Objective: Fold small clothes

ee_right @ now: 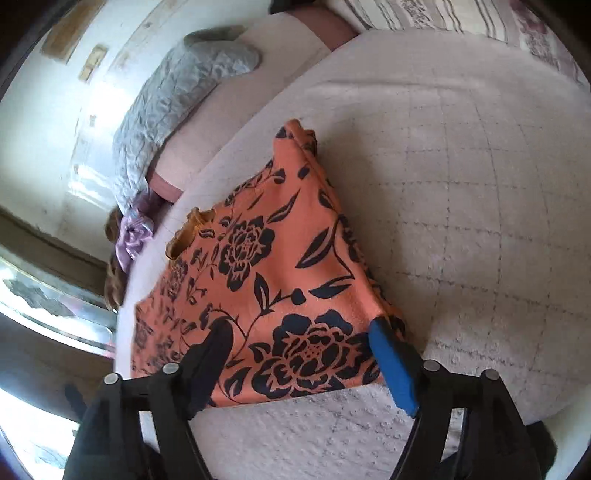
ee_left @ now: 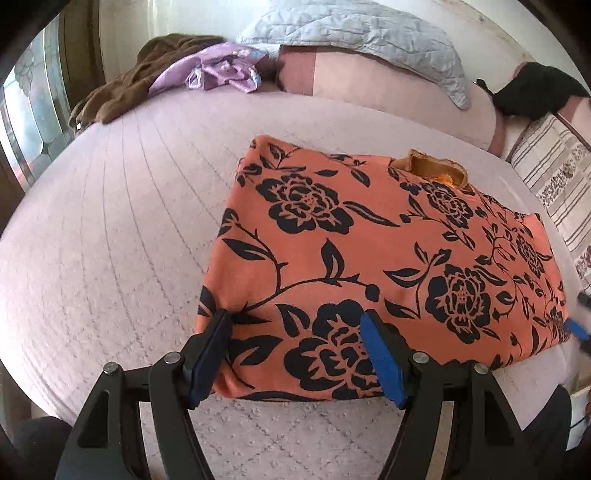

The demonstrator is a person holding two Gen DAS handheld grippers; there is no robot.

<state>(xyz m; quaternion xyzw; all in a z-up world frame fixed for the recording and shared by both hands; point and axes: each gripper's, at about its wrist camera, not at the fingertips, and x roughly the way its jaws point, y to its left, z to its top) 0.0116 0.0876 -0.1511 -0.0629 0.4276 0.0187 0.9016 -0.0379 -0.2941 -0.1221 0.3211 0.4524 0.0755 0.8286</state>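
Note:
An orange garment with black flower print [ee_left: 369, 236] lies folded flat on the pale quilted bedspread [ee_left: 110, 229]. Its mustard neck opening [ee_left: 432, 170] shows at the far edge. My left gripper [ee_left: 295, 321] stands open over the near left corner of the garment, fingertips resting low on the cloth, nothing pinched. In the right wrist view the same garment [ee_right: 266, 258] fills the middle, and my right gripper [ee_right: 301, 328] is open over its near right corner. A blue pad of the right gripper [ee_left: 578, 328] peeks in at the garment's right edge in the left wrist view.
At the head of the bed lie a pink pillow [ee_left: 369, 88], a grey quilted pillow [ee_left: 351, 33], a crumpled purple cloth [ee_left: 218, 70], a brown cloth [ee_left: 122, 88] and a black item [ee_left: 535, 88]. A striped pillow [ee_left: 554, 173] lies on the right. A window [ee_left: 33, 103] is at left.

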